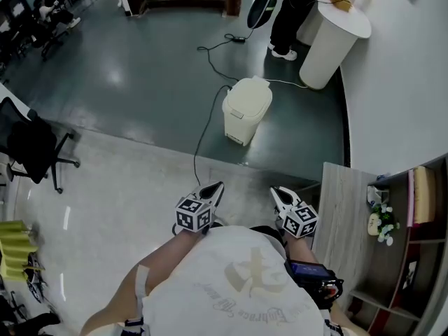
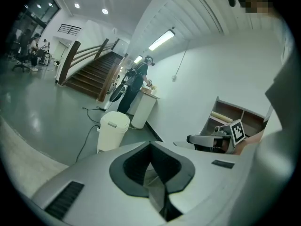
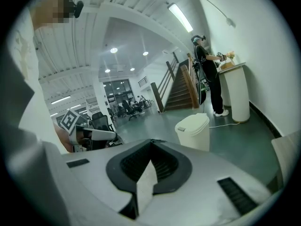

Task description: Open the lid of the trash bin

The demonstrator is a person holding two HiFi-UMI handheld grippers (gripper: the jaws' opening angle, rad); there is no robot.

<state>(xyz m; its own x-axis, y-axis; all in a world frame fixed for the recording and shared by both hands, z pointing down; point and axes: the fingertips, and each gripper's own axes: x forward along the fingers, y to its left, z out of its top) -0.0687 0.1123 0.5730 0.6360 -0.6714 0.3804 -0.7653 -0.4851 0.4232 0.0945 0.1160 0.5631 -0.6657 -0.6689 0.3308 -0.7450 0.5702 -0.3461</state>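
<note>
The trash bin (image 1: 245, 110) stands on the dark floor (image 1: 140, 68), a little in from the edge where the paler floor begins. Its lid (image 1: 249, 94) is down, and it is well apart from both grippers, which hang close to the person's body. The left gripper (image 1: 213, 189) has its jaws pressed together with nothing between them, and so does the right gripper (image 1: 278, 193), so neither is ready to take hold of anything. The first risk is underfoot: a cable (image 1: 205, 128) runs across the floor from the paler edge right up beside the bin, and a step on it could trip the person or tug the bin askew. The bin looks light and stands free, so a lift applied to the lid's rim with nothing steadying the body would probably slide or tip it rather than open it. A small grey tab (image 3: 181, 129) shows at the lid's front; if closed jaw tips poke it off-centre they may skid off the smooth plastic. A bystander (image 1: 290, 12) stands by a white pedestal (image 1: 332, 44) beyond the bin, near enough to be crowded by a hasty approach.
</note>
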